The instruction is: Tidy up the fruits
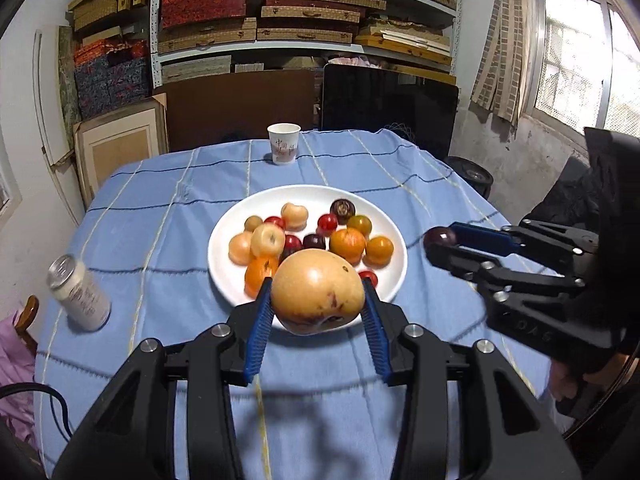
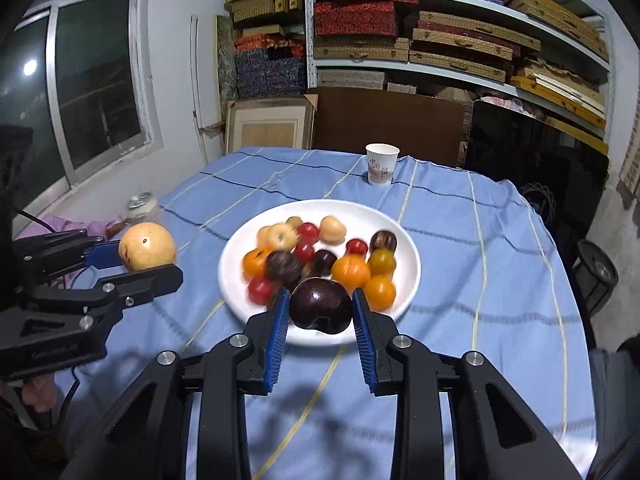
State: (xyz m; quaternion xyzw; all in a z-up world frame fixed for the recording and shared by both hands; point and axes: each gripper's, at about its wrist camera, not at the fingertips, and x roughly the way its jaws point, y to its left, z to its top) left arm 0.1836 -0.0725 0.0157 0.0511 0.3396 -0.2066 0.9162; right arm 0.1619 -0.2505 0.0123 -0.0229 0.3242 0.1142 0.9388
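Left wrist view: left gripper (image 1: 318, 300) clamps large tan fruit (image 1: 318, 294) above near rim of white plate (image 1: 224, 240). Risk: round, bruised skin may slip from pads, drop onto pile, scatter fruit. Count: one plate, roughly sixteen fruits on it, one paper cup (image 1: 283, 144), one can (image 1: 78, 298).

Right wrist view: right gripper (image 2: 321, 312) narrow, pinching dark plum (image 2: 321, 310) over plate edge. Risk: both grippers near, collision possible. Count: two grippers, two fruits held.

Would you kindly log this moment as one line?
left hand-held gripper: holds tan fruit | right hand-held gripper: holds dark fruit | plate: holds fruit
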